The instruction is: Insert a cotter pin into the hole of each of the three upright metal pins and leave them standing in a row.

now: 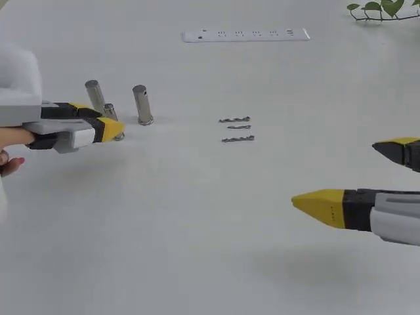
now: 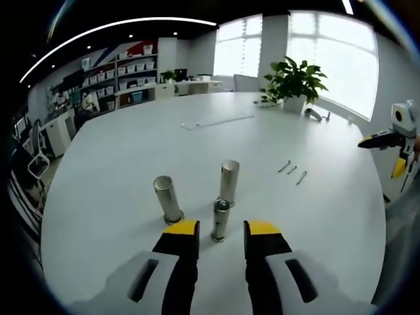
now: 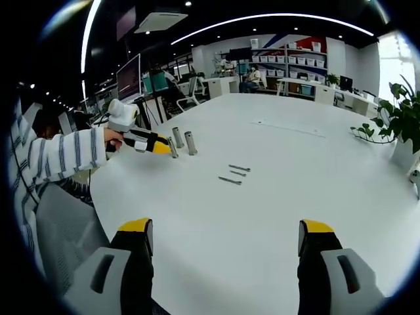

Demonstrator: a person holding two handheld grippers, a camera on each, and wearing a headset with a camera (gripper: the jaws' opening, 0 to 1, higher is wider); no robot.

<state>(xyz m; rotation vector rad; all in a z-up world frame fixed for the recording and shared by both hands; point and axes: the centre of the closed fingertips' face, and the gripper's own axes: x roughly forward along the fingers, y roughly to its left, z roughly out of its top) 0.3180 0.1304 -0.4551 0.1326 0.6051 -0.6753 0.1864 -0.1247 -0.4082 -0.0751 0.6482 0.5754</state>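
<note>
Three upright metal pins stand at the left of the white table (image 1: pixel 197 216): a far one (image 1: pixel 94 95), a right one (image 1: pixel 142 105) and a shorter near one (image 1: pixel 110 111). My left gripper (image 1: pixel 113 123) is open, with its yellow jaws either side of the near pin (image 2: pixel 221 220) and a gap showing on both sides. The other two pins (image 2: pixel 168 198) (image 2: pixel 229 182) stand just beyond. Three cotter pins (image 1: pixel 237 128) lie flat mid-table, also seen ahead of my right gripper (image 3: pixel 226 230), which hangs wide open and holds nothing. In the head view the right gripper (image 1: pixel 335 174) is at the right edge.
A white power strip (image 1: pixel 246 35) lies at the far side of the table. Plant leaves (image 1: pixel 384 9) reach in at the far right corner. A potted plant (image 2: pixel 293 82) stands on the table's far end. A striped sleeve (image 3: pixel 52 157) holds the left gripper.
</note>
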